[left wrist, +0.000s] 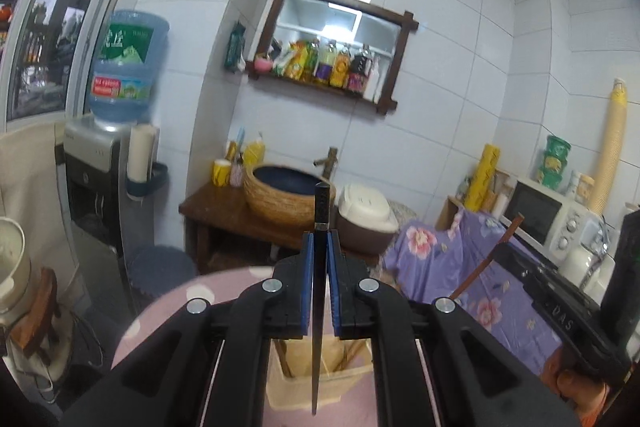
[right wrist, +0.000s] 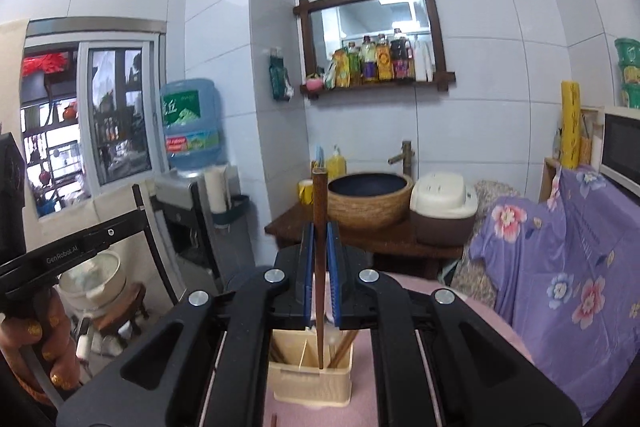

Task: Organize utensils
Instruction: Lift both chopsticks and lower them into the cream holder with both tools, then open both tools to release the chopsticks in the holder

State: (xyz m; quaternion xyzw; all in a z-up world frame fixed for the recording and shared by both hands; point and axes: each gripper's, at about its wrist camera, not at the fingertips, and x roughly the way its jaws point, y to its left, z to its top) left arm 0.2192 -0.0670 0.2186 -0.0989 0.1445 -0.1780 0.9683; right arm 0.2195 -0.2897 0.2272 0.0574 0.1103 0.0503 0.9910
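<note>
Covering the work surface is one pink tablecloth (left wrist: 168, 311) with pale dots, and on it stands one cream utensil holder (right wrist: 310, 373), a box divided into compartments, with what look like several brown sticks leaning inside, though the gripper bodies hide too much for a sure count. Two hand-held grippers are at work above it. One left gripper (left wrist: 320, 267) has its blue pads closed on a single black chopstick (left wrist: 319, 291), held nearly upright, its square head rising above the fingertips and its thin tip hanging in front of the holder, above the cloth. One right gripper (right wrist: 320, 267) is likewise clamped on a single brown wooden chopstick (right wrist: 319, 267), also upright, its lower end reaching down into the holder's middle compartment. Each camera catches the other gripper at its edge, held in a hand (right wrist: 38, 343) with gold-painted nails. Behind the table stand one wicker-sided basin (right wrist: 370, 201) and one white rice cooker (right wrist: 444, 209) on a dark wooden stand.
</note>
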